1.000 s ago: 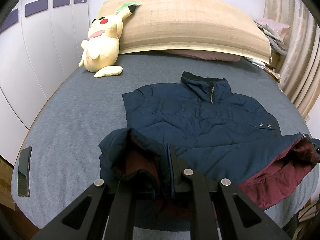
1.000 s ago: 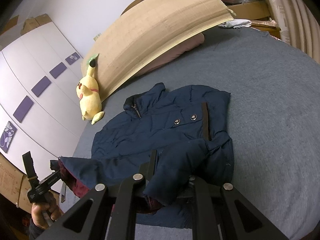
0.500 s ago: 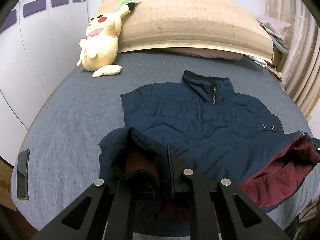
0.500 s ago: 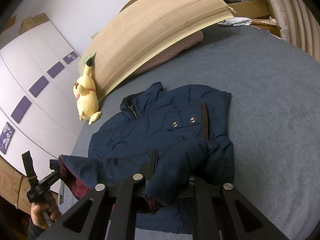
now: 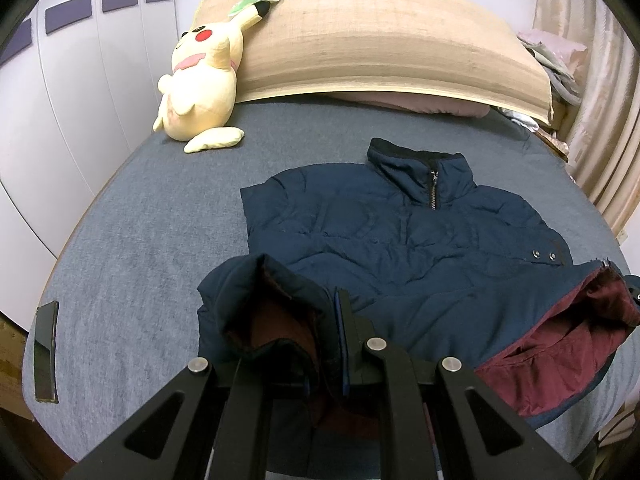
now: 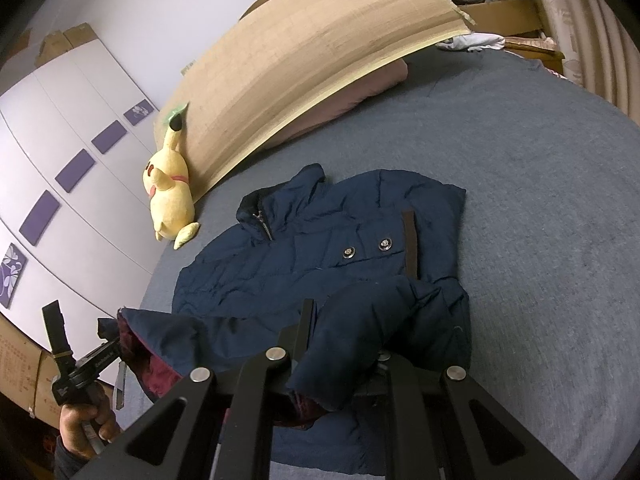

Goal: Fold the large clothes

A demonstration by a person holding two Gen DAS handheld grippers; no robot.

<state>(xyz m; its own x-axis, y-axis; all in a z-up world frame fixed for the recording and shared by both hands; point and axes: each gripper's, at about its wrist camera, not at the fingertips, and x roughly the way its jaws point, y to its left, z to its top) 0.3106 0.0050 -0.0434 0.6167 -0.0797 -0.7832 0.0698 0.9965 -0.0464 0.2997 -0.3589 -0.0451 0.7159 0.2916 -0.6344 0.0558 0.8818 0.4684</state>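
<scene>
- Two handheld grippers were engaged with one navy padded jacket [image 5: 400, 236] lying front-up on the grey bed [image 5: 160, 216].
- Left gripper [image 5: 326, 344]: jaws nearly closed, clamped on the jacket's near hem corner; the fabric was bunched between the fingers and the maroon lining [image 5: 276, 324] was exposed.
- Right gripper [image 6: 344, 354]: jaws nearly closed, clamped on the opposite hem corner; a navy fold draped over the fingers toward the camera.
- Both hem corners were raised off the bed, while the collar end of the jacket rested flat on the cover.
- In the right wrist view, the left gripper appeared at the lower left, held by a hand [image 6: 82, 420], with the lining-side hem pinched at its tip.
- Jacket features visible: stand-up collar [image 5: 420, 168] with a zip, and two metal snaps [image 6: 366, 248] on a chest flap.
- Jacket position: centre of the bed, collar pointing toward the headboard end.
- A yellow plush toy [image 5: 200, 84] leaned against a tan rolled mat [image 5: 380, 44] at the head of the bed, well apart from the jacket.
- A dark flat phone-like object [image 5: 45, 350] lay near the left edge of the bed.
- Curtains [image 5: 600, 120] hung on the right side.
</scene>
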